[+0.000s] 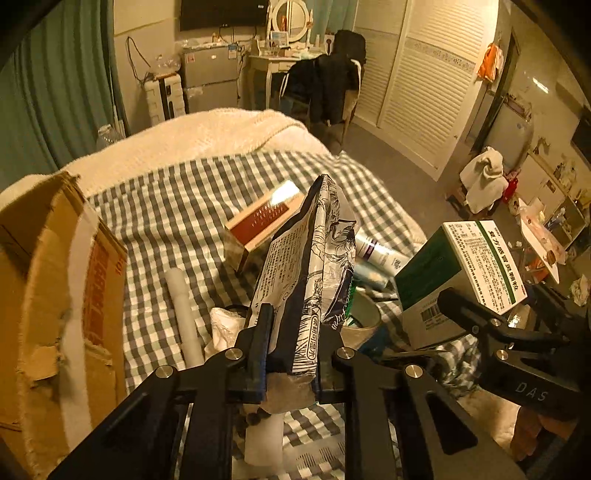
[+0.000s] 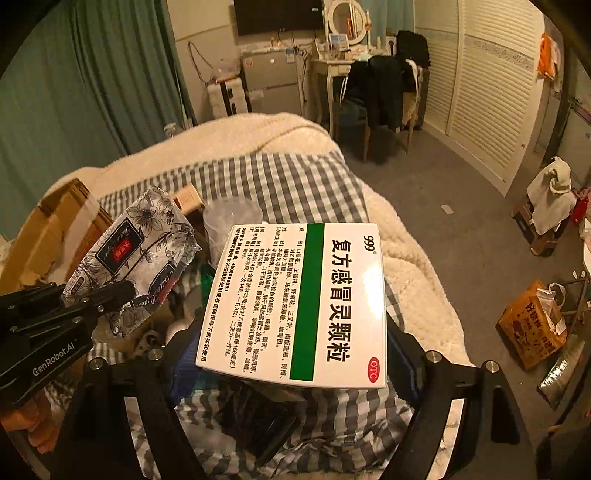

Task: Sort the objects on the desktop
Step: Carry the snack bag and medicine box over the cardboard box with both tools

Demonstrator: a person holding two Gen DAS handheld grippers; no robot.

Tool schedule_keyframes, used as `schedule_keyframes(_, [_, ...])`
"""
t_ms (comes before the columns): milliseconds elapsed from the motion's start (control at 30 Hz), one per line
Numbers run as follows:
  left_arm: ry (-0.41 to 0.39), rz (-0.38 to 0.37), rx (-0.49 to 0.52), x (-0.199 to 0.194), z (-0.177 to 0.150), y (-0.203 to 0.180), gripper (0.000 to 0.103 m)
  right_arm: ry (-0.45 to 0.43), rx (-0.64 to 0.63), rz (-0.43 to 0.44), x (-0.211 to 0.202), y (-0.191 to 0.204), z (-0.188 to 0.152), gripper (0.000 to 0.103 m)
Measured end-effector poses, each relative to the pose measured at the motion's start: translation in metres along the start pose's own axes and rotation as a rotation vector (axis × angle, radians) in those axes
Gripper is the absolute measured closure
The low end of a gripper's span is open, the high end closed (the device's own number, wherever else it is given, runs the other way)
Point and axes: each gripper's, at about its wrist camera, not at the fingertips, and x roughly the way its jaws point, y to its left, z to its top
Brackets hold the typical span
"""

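The left claw is clamped on a floral tissue packet, pinching its lower end so the packet stands up on edge above the bed. The right claw is clamped on a green-and-white medicine box, its fingers pressed against the box's two sides; the box is held level, printed face up. In the left wrist view the box sits just to the right of the packet, with the right claw's black finger under its barcode edge.

Below the tissue packet, on the checked bedsheet, lie a white cylinder to its left and a crumpled white wad touching the packet's lower left side. Under its right side a round pale cup rim shows, partly hidden. Left of the packet, near the frame edge, stands a torn cardboard box with red print. Just behind the packet a red-and-cream carton lies tilted, and to the packet's right, between it and the medicine box, lies a white bottle on its side.

Beyond the packet a cream blanket covers the far end of the bed. Farther off stand a chair draped with dark clothes, a white dressing table with an oval mirror, and louvred wardrobe doors.
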Motion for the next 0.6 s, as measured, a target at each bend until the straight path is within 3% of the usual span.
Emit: schedule_keyframes(600, [-0.178, 0.018, -0.002, -0.113, 0.002, -0.008, 0.086, -0.237, -0.021, -0.005, -0.132, 0.033, 0.019, 0.021])
